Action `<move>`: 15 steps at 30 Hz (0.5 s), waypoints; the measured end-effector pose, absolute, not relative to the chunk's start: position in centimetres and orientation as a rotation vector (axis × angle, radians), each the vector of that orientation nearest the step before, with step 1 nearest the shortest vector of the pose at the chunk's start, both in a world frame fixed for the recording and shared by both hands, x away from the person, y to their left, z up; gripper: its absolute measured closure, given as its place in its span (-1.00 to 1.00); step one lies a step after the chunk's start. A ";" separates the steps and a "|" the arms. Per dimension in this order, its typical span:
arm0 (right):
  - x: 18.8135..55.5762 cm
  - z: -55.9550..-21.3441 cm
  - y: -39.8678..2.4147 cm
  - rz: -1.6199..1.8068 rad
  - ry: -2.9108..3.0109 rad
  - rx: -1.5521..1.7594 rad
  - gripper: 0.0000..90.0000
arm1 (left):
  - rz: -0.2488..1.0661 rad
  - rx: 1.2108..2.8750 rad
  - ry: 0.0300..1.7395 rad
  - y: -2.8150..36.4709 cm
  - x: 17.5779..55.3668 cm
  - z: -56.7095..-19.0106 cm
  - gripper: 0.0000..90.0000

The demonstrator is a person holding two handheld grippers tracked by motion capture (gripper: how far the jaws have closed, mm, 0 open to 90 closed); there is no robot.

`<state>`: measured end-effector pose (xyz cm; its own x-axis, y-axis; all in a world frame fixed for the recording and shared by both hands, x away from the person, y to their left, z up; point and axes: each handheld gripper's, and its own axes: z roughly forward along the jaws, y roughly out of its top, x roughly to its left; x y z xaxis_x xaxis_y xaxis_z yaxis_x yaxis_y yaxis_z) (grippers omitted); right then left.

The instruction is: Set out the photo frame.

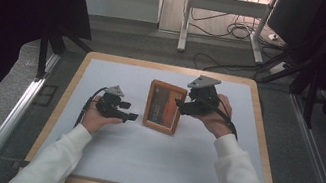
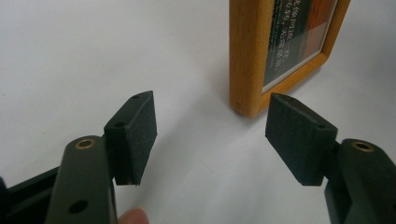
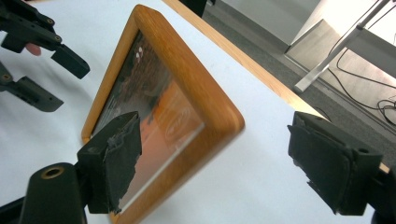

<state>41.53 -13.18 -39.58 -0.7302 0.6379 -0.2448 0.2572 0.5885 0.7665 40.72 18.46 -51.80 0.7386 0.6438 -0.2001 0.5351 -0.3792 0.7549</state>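
right gripper (image 1: 182, 106): jaws spread wide, released; the wooden picture frame (image 1: 164, 107) sits between them in the right gripper view, with neither pad pressing on it.
right gripper pads: the near pad (image 3: 122, 154) overlaps the glass in that view, whether it touches cannot be told; the far pad stands clear off the frame's corner.
left gripper (image 1: 129, 115): jaws open, nothing between them; in the left gripper view the 2 pads (image 2: 140, 133) hang over bare table, just short of the frame's lower corner.
picture frame: at the middle of the table, leaning back at a tilt, the glass front showing a dark and orange print; it lies between the 2 grippers.
table (image 1: 149, 155): white top with a wooden edge.
hands: left hand (image 1: 98, 118) rests low on the table; right hand (image 1: 217, 117) is held higher beside the frame's right edge.
surroundings: desk legs (image 1: 186, 19) and loose cables (image 1: 235, 30) on the floor beyond the table, well apart from the work.
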 end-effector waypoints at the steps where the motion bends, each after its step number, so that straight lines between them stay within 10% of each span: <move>1: 41.3 -39.6 -13.5 1.014 2.313 0.715 -0.61 | 0.159 2.067 0.889 18.4 40.7 -51.8 -0.26; 15: 37.4 -41.7 -17.6 1.086 2.301 0.763 -0.61 | 0.171 2.072 0.889 18.2 40.6 -51.8 -0.18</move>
